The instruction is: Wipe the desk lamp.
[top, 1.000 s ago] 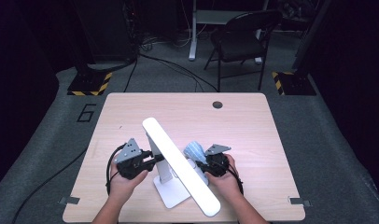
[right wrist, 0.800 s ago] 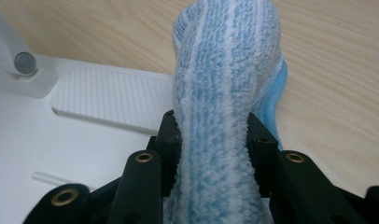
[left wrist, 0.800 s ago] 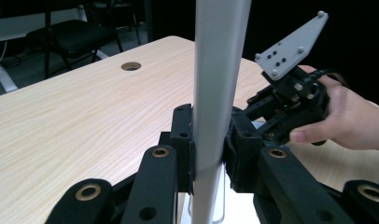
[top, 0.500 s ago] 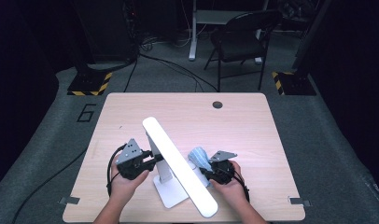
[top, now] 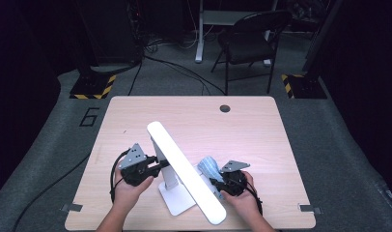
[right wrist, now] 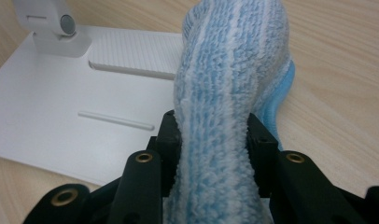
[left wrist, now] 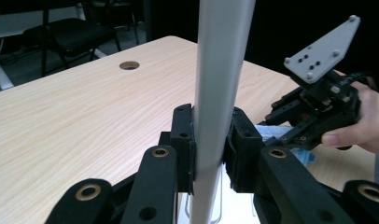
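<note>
A white desk lamp stands on the wooden table [top: 223,130], its long bar head [top: 184,169] slanting over its flat base [top: 177,202]. My left gripper [top: 160,164] is shut on the lamp's upright white arm [left wrist: 220,70], and in the left gripper view the pads [left wrist: 185,144] press it from both sides. My right gripper [top: 214,182] is shut on a blue and white fluffy cloth [top: 209,166]. In the right gripper view the cloth [right wrist: 229,84] bulges up between the jaws, beside the base [right wrist: 52,107] and just past its right edge. The right gripper [left wrist: 290,133] also appears beyond the arm.
A round cable hole [top: 225,108] sits near the table's far edge. A black chair [top: 252,38] and floor cables lie beyond the table. The lamp's hinge [right wrist: 52,23] rises at the back of the base. Bare wood spreads across the far half of the table.
My right gripper has carried the cloth a little toward the table's near edge and to the right, beside the lamp head. The left gripper has kept still on the lamp arm.
</note>
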